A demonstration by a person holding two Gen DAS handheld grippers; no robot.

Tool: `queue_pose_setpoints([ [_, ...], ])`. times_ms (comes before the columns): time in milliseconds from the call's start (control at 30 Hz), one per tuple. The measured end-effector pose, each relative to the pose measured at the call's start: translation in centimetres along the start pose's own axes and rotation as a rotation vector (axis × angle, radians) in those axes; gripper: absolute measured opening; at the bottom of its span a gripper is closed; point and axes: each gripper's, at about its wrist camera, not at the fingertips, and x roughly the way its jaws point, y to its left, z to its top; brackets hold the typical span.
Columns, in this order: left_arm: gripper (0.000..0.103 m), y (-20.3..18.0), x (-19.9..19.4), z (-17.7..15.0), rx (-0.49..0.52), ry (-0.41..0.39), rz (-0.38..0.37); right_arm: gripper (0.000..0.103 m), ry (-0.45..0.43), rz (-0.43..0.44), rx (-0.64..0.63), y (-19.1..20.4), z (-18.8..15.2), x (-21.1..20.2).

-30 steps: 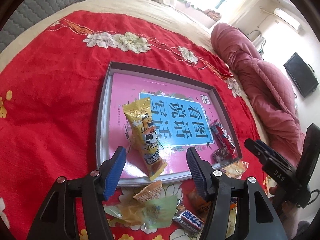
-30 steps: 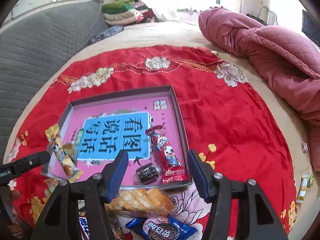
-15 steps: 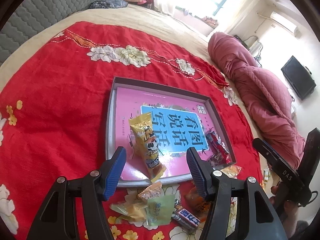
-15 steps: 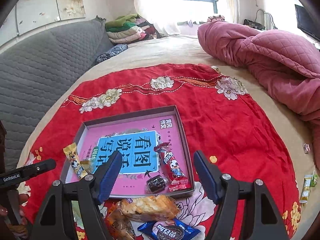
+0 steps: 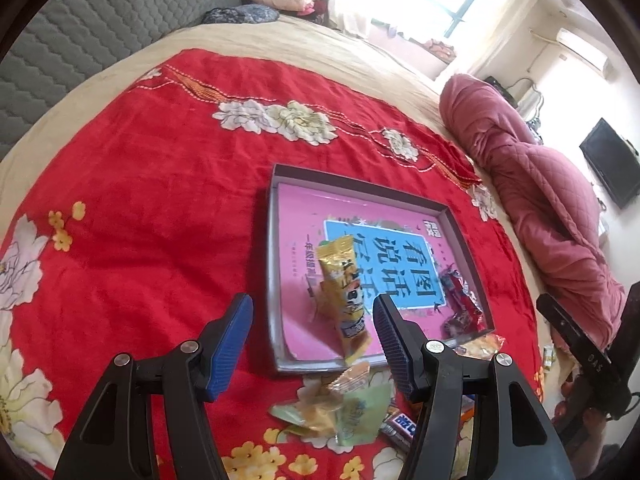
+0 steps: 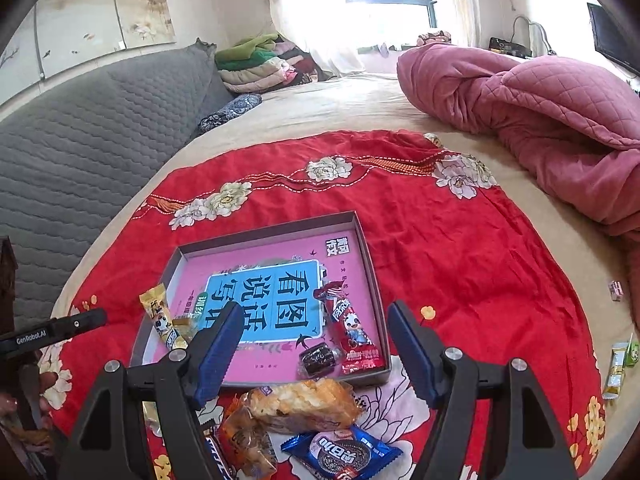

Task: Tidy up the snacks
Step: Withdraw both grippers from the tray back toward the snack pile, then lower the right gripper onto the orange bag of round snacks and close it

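A shallow grey box (image 5: 274, 264) (image 6: 362, 240) with a pink and blue printed floor lies on the red cloth. A yellow snack stick (image 5: 343, 292) (image 6: 160, 320) lies across its near left side. A red snack pack (image 6: 352, 328) (image 5: 460, 296) and a dark wrapped candy (image 6: 318, 358) lie at its right. Loose snacks lie in front of the box: a golden pastry pack (image 6: 300, 400), a blue cookie pack (image 6: 340, 450), a green wrapper (image 5: 356, 416). My left gripper (image 5: 312, 344) is open and empty above the box's near edge. My right gripper (image 6: 314, 350) is open and empty above the pile.
A red floral cloth (image 5: 140, 220) covers a beige bed. A pink quilt (image 6: 540, 112) is bunched at the right. A grey padded headboard (image 6: 80, 140) stands at the left. Small sweets (image 6: 620, 360) lie at the bed's right edge.
Both grippers have pulled back and risen, so the box looks smaller and farther away. Both stay open and empty. The snacks have not moved.
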Motion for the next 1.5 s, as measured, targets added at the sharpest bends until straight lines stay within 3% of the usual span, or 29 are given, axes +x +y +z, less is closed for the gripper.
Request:
queue_pose_setpoints([
  [833, 0.065, -0.2, 1.6, -4.2, 0.039, 0.119, 0.008, 0.074, 0.07, 0.009, -0.015, -0.9, -3.7, -0.4],
  [967, 0.065, 0.1, 1.7, -5.0, 0.043, 0.142, 0.008, 0.081, 0.08, 0.004, -0.042, -0.6, -4.2, -0.2],
  [1267, 0.065, 1.0, 2.3, -6.7, 0.018, 0.197, -0.003, 0.081, 0.121, -0.005, -0.041, -1.2, -5.7, 0.0],
  [1500, 0.065, 0.3, 3.0, -7.6, 0.041, 0.227, -0.014, 0.081, 0.15, 0.046, -0.077, -0.1, -6.7, 0.0],
])
